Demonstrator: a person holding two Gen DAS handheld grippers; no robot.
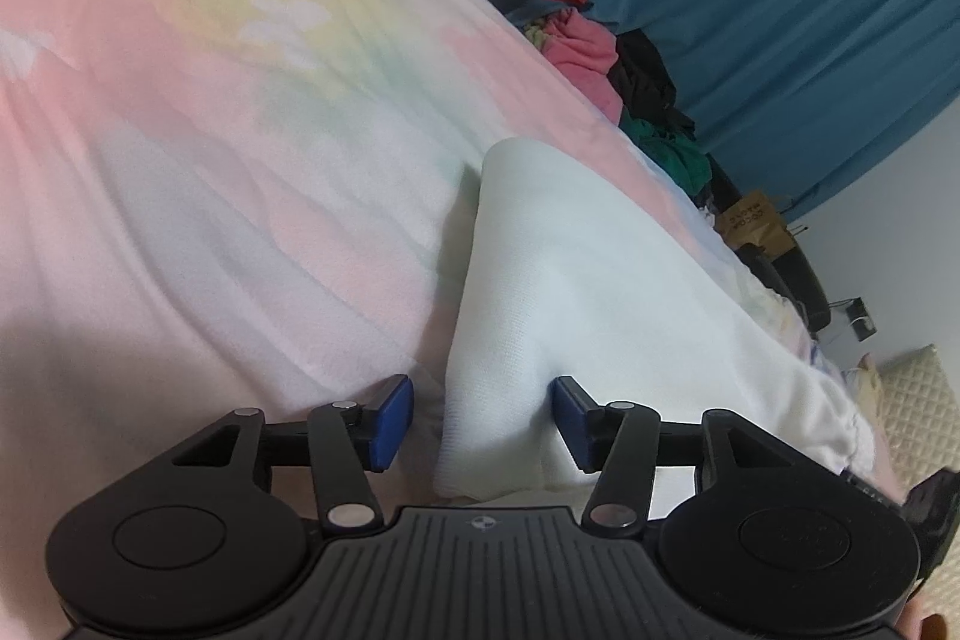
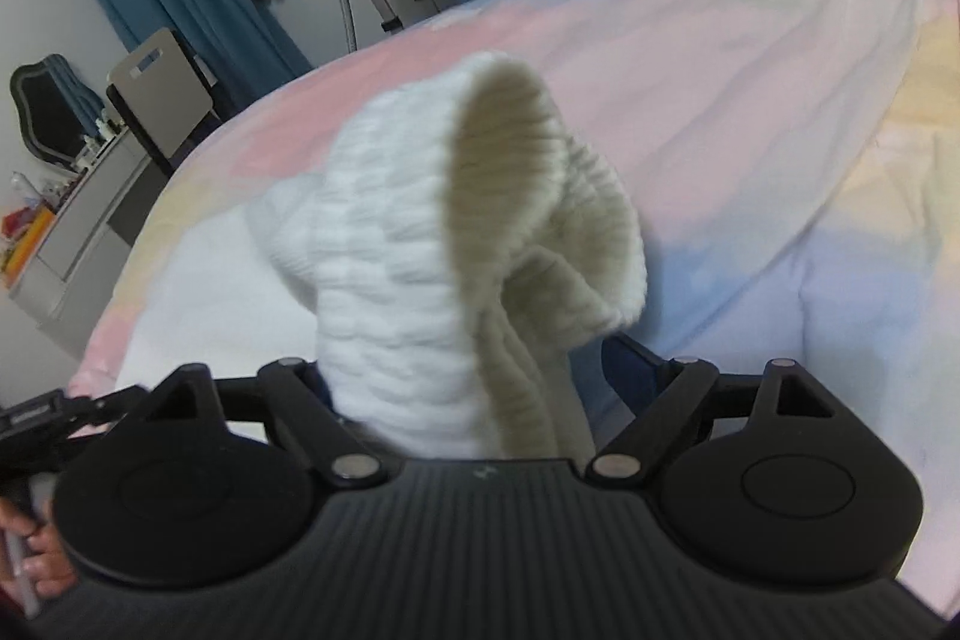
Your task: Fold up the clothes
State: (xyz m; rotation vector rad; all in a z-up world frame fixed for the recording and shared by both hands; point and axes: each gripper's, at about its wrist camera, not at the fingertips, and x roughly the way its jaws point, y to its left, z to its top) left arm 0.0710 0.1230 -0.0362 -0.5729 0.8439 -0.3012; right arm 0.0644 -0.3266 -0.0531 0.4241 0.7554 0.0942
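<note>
Left gripper: black linkage arms, ridged black body, two blue pads standing wide apart. A smooth, fine-knit white garment is lying between them at lower centre of the left wrist view; its right edge is touching the right-hand pad, the left pad is sitting clear of it. The fabric is running up from the gripper as a long soft fold, ending in a rounded tip at mid-frame.

Underneath is spreading a fleecy blanket, blotched in pale pink, yellow, mint and white, with shallow creases curving across it.

Right gripper: the garment is showing here as chunky ribbed and cable knit, cream-white. A cuff-like opening is flaring at frame centre, its inner rib shaded beige. The knit is filling the space between the fingers and dropping behind the gripper body; the pads are mostly hidden, one dark blue one just peeking at right, so whether they are pinching the cloth cannot be told.

Upper right of the left view: a loose pile of clothes in pink, black and green, a red cloth, and pleated blue curtains. Lower left corner of the right view: the fingers of a hand are curling around something dark.
</note>
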